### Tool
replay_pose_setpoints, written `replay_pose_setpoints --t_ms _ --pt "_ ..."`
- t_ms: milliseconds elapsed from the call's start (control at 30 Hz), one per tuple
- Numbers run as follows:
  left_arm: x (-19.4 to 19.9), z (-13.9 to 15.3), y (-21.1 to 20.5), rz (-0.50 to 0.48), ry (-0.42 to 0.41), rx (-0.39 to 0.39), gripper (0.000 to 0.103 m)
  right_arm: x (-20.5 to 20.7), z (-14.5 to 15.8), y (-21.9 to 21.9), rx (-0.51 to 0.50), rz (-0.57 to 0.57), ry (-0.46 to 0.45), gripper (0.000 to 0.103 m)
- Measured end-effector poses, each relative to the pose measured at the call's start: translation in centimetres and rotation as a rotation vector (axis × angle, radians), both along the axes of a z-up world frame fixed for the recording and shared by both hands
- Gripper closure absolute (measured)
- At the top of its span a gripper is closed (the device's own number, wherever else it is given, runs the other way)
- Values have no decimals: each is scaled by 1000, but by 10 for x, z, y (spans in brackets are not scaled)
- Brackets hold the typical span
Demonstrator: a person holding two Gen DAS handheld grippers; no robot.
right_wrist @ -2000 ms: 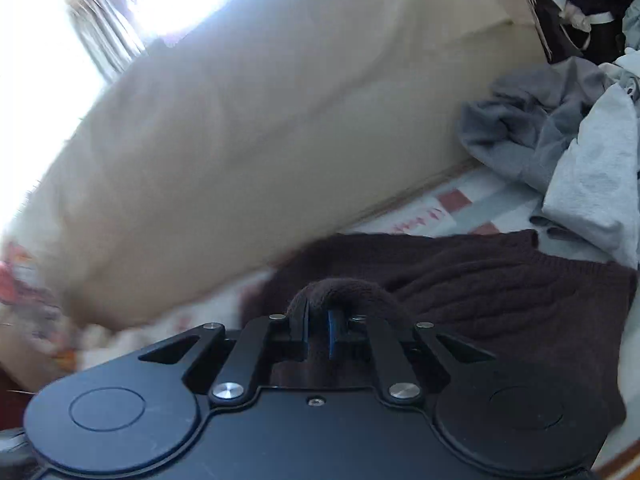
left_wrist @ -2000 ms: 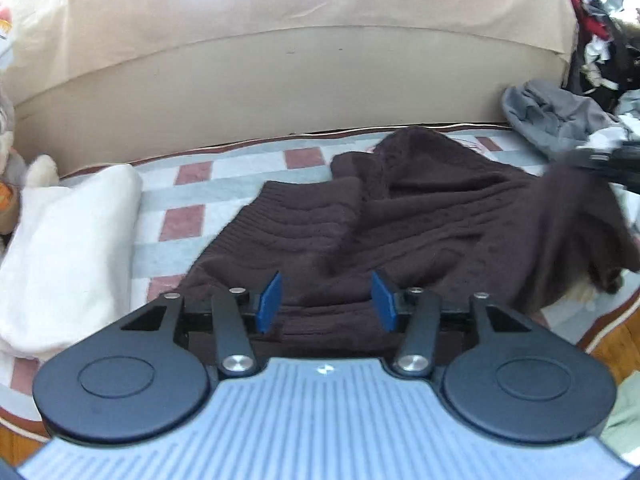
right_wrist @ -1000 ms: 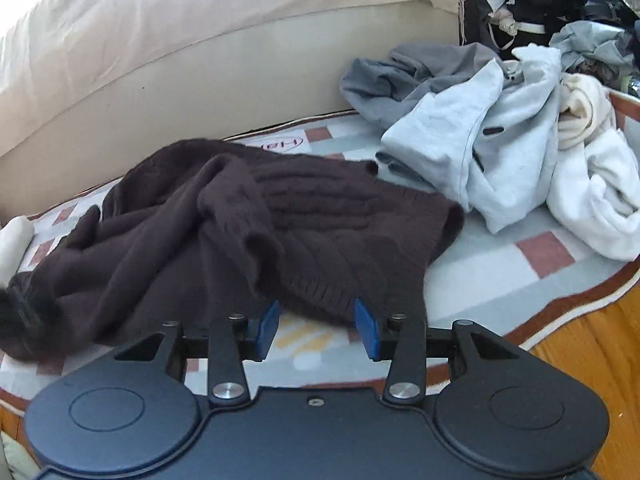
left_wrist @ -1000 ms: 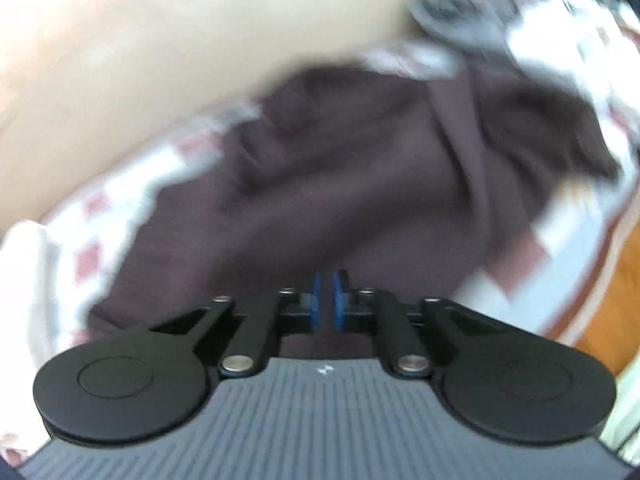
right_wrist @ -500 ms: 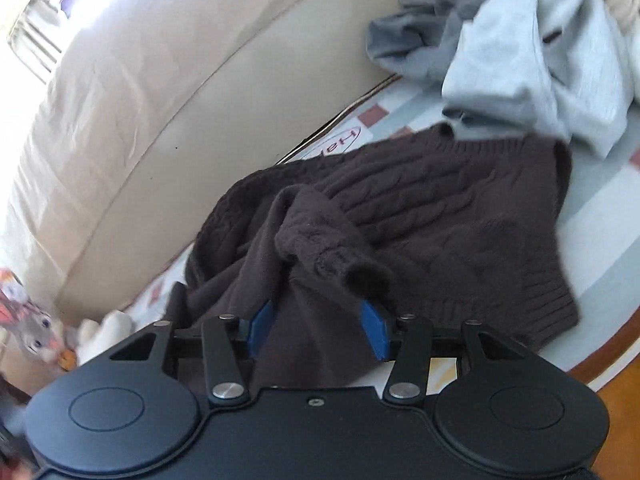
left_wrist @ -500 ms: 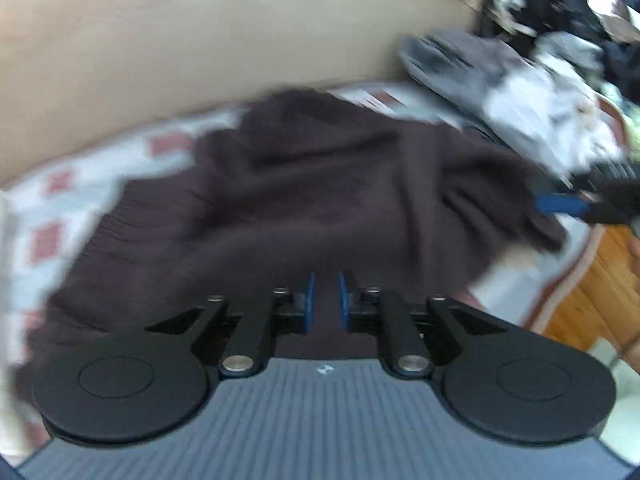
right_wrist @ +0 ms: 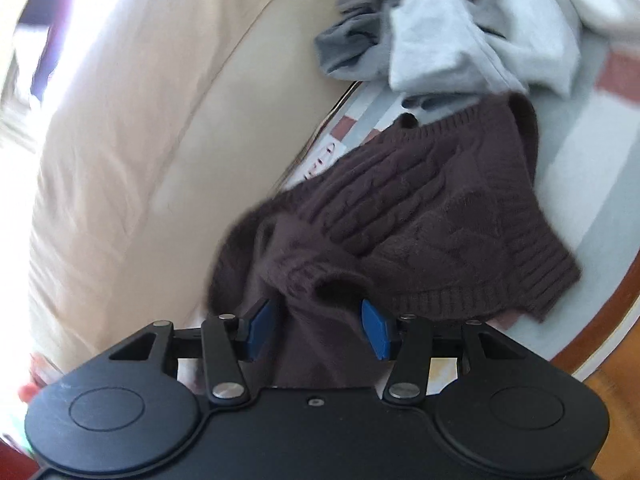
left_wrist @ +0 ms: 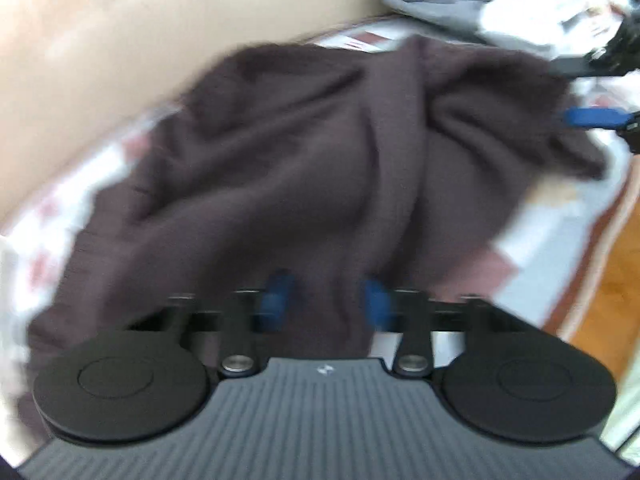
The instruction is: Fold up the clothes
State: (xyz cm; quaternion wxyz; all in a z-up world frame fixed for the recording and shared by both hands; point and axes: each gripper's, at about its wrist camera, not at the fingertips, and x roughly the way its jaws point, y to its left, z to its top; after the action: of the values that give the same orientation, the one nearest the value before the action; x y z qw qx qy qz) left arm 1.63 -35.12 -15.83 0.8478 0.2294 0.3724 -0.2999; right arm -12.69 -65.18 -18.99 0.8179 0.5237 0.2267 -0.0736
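Checked rug [left_wrist: 532, 236], pale grey with reddish squares and a brown border, over a wooden floor [left_wrist: 608, 304] at 4 o'clock in the left wrist view. A beige sofa [right_wrist: 132, 152] fills the 9-to-12 o'clock side of the right wrist view. A heap of grey and pale clothes [right_wrist: 472, 28] sits at 1 o'clock, its edge touching the sweater. Dark brown cable-knit sweater [right_wrist: 440, 216] lies crumpled on the rug beside the sofa base; in the right wrist view its long axis runs from 7 toward 1 o'clock, ribbed hem toward 3 o'clock, a sleeve cuff opening facing the camera. Left gripper [left_wrist: 326, 300] is low over the near edge, blue pads spread apart, knit between them, nothing clamped; view blurred. Right gripper [right_wrist: 318, 328] is released too, jaws wide either side of the cuff; in the left wrist view it enters at 2 o'clock.
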Motion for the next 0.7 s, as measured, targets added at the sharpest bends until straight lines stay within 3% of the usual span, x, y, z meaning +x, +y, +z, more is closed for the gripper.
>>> replay_pose_setpoints --t_ms 100,200,267,400,533,633,700 --pt "6 19 15 101 -30 -42 86 4 -4 -3 14 -8 -10 46" --pt "13 33 27 193 -167 12 92 18 -8 -2 -32 12 17 44" --pt "24 41 41 239 -186 6 93 27 -10 -2 -62 26 35 44" --pt "45 54 74 296 -107 -40 97 48 -15 -2 -144 42 83 44" --pt "44 57 89 211 56 -177 93 46 -6 6 -233 -14 85 44" --pt "35 44 74 98 122 -206 85 45 -2 5 -269 -13 75 43" --pt "28 34 57 22 144 -209 65 48 -7 -6 -158 23 53 42"
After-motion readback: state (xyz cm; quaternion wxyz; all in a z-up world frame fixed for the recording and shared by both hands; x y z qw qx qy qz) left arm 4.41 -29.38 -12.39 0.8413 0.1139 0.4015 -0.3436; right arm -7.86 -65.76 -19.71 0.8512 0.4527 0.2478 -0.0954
